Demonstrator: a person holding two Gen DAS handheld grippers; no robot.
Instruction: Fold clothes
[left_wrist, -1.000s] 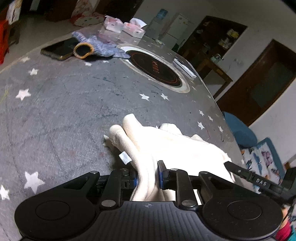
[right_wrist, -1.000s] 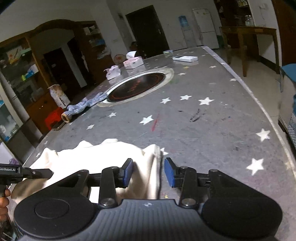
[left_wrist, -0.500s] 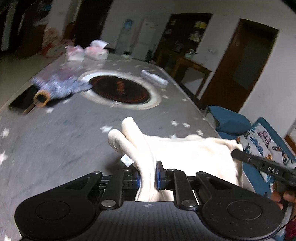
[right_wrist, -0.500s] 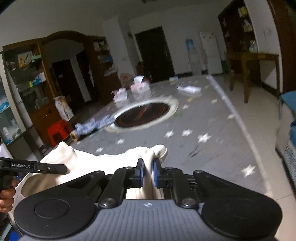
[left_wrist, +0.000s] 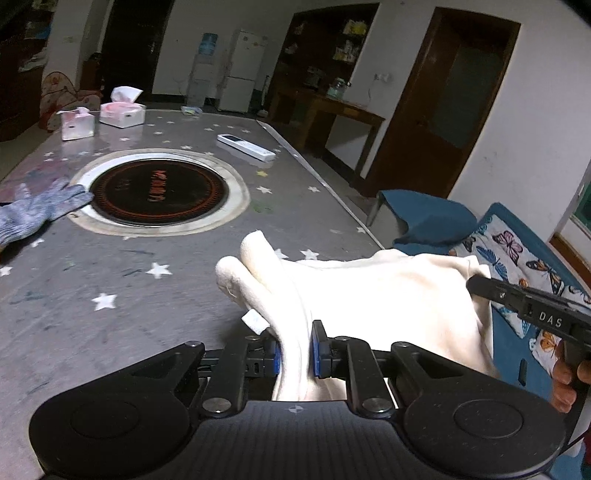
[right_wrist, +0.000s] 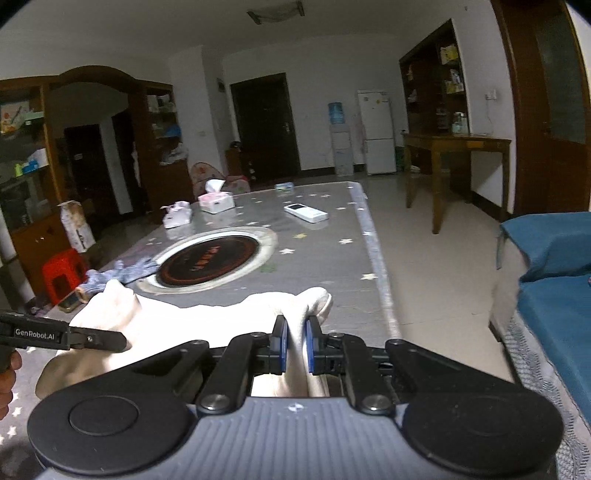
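Observation:
A cream-white garment (left_wrist: 373, 291) hangs stretched between both grippers, lifted above the near end of the grey star-patterned table (left_wrist: 122, 280). My left gripper (left_wrist: 295, 349) is shut on one bunched edge of it, a small white label (left_wrist: 254, 320) sticking out beside the fingers. In the right wrist view my right gripper (right_wrist: 294, 345) is shut on the other bunched edge of the garment (right_wrist: 207, 317). Each view shows the other gripper's black finger at the cloth's far corner. The cloth's lower part is hidden behind the gripper bodies.
A round black hotplate (left_wrist: 155, 192) is set in the table's middle. A blue-grey glove (left_wrist: 37, 210) lies left of it, a white remote (left_wrist: 245, 147) and tissue boxes (left_wrist: 122, 112) farther back. A blue sofa with a butterfly cloth (left_wrist: 517, 254) stands right of the table.
My right gripper closed on the garment's edge. Both grippers rose and lifted the cloth off the table; the left wrist view rolled level.

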